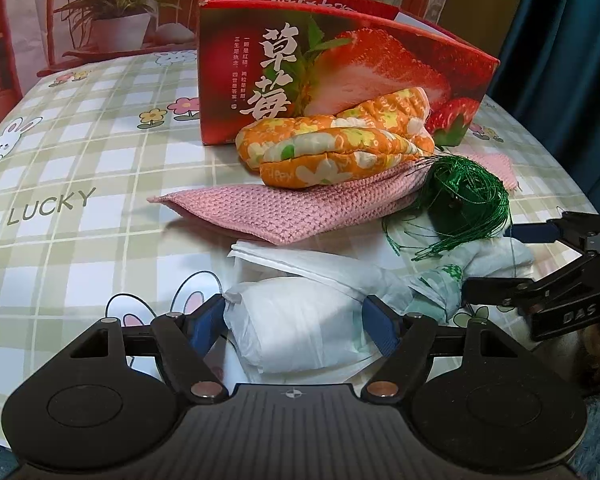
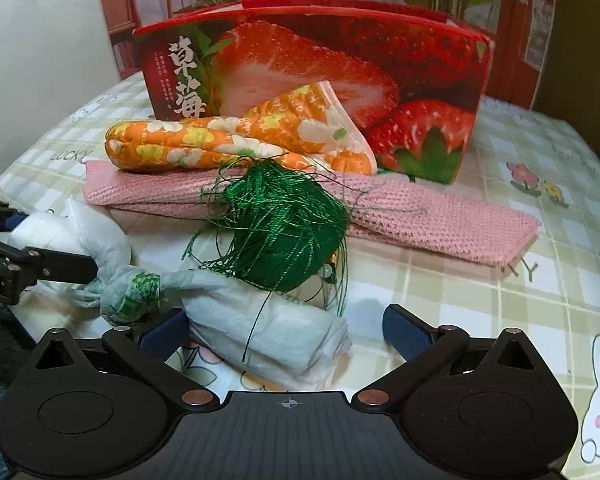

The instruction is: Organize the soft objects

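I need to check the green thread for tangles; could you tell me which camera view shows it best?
The right wrist view: the green thread sits near the centre, whole, with its loose strands clear. The left wrist view shows it further off at the right, smaller, lying by the pink knitted cloth.

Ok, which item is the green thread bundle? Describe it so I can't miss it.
Start at the strawberry box at the back of the table. In front of it lies the pink knitted cloth, and the green thread bundle sits at its near edge, partly on white padding. It alone is shiny, dark green, with loose strands.
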`<state>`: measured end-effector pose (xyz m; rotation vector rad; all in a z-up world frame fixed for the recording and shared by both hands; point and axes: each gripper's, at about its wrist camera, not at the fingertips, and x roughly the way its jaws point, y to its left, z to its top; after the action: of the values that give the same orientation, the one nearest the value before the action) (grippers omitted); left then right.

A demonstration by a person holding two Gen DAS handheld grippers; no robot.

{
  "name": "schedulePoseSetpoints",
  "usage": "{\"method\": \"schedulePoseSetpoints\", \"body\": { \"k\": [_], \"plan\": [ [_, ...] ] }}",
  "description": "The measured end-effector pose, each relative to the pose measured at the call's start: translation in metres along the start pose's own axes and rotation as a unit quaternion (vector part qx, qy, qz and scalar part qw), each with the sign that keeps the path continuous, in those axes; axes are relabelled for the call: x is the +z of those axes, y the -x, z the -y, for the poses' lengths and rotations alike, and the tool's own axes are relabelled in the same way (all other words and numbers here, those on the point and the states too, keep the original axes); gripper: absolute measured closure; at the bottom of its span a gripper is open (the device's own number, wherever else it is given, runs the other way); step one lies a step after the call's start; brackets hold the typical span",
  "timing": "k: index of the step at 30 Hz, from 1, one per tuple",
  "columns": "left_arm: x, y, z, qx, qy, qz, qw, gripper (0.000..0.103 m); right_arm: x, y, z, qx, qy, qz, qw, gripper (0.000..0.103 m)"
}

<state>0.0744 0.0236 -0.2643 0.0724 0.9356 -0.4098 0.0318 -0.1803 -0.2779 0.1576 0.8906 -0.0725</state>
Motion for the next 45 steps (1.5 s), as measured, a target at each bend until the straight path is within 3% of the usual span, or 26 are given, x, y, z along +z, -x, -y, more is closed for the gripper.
{"method": "schedulePoseSetpoints", "body": {
  "k": [4,8,10,13,15,17,20,22,28,35,41,45],
  "plan": [
    [0.0,0.0,0.0,0.0,0.001,-0.001,1.0,0.027,0.001,0.017,0.008,-0.001,-0.023,0.017,1.0,0.001],
    [0.0,0.0,-0.001,-0.002,0.005,-0.002,1.0,0.027,0.002,0.032,0.014,-0.048,-0.022,0.037,0.998,0.001],
    [0.0,0.0,-0.002,-0.003,0.006,-0.001,1.0,0.027,-0.001,0.032,0.024,-0.079,-0.035,0.033,0.996,0.005],
    [0.0,0.0,-0.002,-0.003,0.005,-0.002,1.0,0.027,-0.007,0.031,0.05,-0.114,-0.108,0.034,0.987,0.021],
    [0.0,0.0,-0.002,-0.003,0.005,-0.002,1.0,0.027,-0.009,0.035,0.061,-0.128,-0.147,0.039,0.98,0.024],
    [0.0,0.0,-0.002,-0.003,0.006,-0.002,1.0,0.027,-0.01,0.042,0.062,-0.114,-0.153,0.062,0.98,0.024],
    [-0.001,0.0,-0.003,-0.004,0.01,-0.002,0.9999,0.028,-0.007,0.048,0.044,-0.099,-0.101,0.078,0.987,0.021],
    [-0.001,0.001,-0.004,-0.005,0.015,-0.001,0.9999,0.029,-0.005,0.051,0.034,-0.078,-0.074,0.081,0.991,0.033],
    [-0.001,0.006,-0.009,-0.016,0.029,0.0,0.9995,0.039,0.0,0.059,0.018,-0.017,-0.055,0.07,0.996,0.052],
    [-0.006,0.01,-0.014,-0.038,0.044,0.003,0.9983,0.044,-0.01,0.054,0.013,0.02,-0.071,0.032,0.997,0.053],
    [-0.006,0.008,-0.015,-0.04,0.04,0.003,0.9984,0.044,-0.012,0.033,0.011,0.028,-0.08,-0.006,0.996,0.052],
    [-0.006,0.008,-0.016,-0.044,0.044,0.006,0.998,0.043,-0.015,0.028,0.011,0.03,-0.088,-0.009,0.996,0.052]
  ]
}}
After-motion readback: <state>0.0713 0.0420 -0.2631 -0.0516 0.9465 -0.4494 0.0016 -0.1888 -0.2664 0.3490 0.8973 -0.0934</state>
